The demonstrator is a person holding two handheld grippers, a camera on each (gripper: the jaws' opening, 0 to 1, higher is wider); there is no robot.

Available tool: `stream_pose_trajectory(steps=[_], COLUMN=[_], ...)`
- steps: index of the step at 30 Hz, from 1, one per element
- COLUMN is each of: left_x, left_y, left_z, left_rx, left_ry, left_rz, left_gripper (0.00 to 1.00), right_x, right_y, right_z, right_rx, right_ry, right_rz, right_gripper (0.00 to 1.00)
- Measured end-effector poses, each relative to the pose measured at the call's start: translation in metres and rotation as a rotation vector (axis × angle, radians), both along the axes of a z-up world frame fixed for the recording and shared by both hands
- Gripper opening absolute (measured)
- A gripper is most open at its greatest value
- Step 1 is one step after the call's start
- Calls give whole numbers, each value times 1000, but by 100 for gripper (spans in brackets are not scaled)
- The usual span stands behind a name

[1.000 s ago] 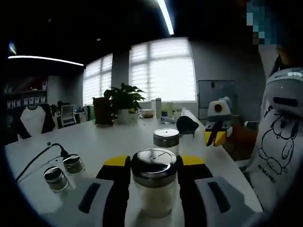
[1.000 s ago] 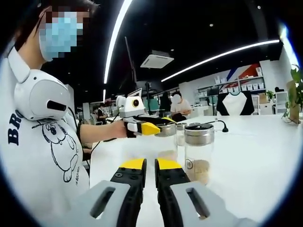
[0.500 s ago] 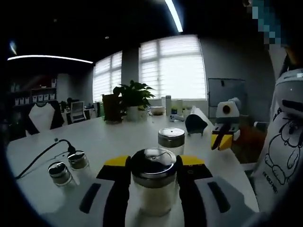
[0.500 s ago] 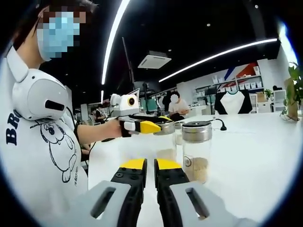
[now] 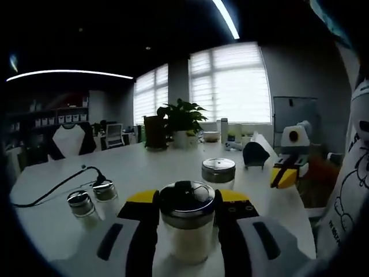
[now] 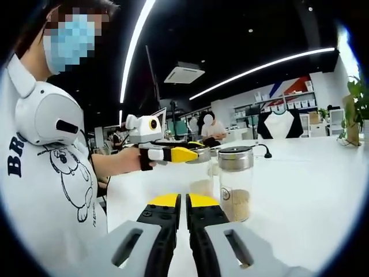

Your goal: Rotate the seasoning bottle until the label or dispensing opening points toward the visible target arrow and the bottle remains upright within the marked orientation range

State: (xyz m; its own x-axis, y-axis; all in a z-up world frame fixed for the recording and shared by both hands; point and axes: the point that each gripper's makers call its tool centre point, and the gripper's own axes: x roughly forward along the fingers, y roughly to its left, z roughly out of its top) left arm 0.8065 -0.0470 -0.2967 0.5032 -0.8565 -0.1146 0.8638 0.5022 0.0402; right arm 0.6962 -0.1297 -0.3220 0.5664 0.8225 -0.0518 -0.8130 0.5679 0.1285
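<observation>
While left tongs (image 5: 187,199) clamp clear, chrome-lidded seasoning bottle (image 5: 187,228) on white bench (image 5: 144,170), right tongs (image 6: 177,201) clenched empty; we judge rotation step underway, no arrow seen; next, twist upright.

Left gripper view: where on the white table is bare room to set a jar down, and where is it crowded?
Bare table lies between the plant and the second jar, and left past the cable. It is crowded near the left hand-held gripper, shut on the seasoning bottle, with two small shakers beside it.

Right tongs (image 6: 179,202) closed and empty; left tongs (image 6: 185,154) apparently clamp a seasoning bottle (image 6: 200,173).
</observation>
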Motion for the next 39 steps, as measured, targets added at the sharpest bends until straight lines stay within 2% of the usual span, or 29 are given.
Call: stream_pose_trajectory(steps=[2,4,7,11,17,21,24,26,30,33,37,39], left_x=[-2,-5,-7,-5,7,9,2,-2,-3,3,7,7], left_y=[-1,-1,-2,6,18,18,12,6,0,1,3,3], left_z=[0,4,6,5,13,14,13,8,3,-3,-2,0], left_rx=[55,29,0,-5,-43,-20,2,14,19,5,-42,-51], left_ry=[-46,-47,-10,6,-12,-46,-64,-44,-48,-33,21,29], left_rz=[-24,-44,-90,-153,-191,-224,-287,-320,-339,-350,-380,-394], left_gripper=[41,43,50,53,55,53,54,54,57,61,58,55], right_x=[0,1,1,1,2,2,1,1,1,1,0,0], right_y=[-1,-2,-1,-2,-5,-6,-8,-9,-8,-6,-4,-4], right_z=[0,-1,-2,-3,-2,0,2,1,-2,-2,0,-1], right_rx=[6,13,17,12,4,-9,-3,1,-10,-14,-5,-7], right_ry=[0,4,6,6,5,-5,-10,-8,5,5,1,5], right_rz=[-1,-3,-2,-2,-14,-30,-49,-55,-53,-46,-38,-39], right_gripper=[1,1,1,2,3,3,3,3,3,3,3,3])
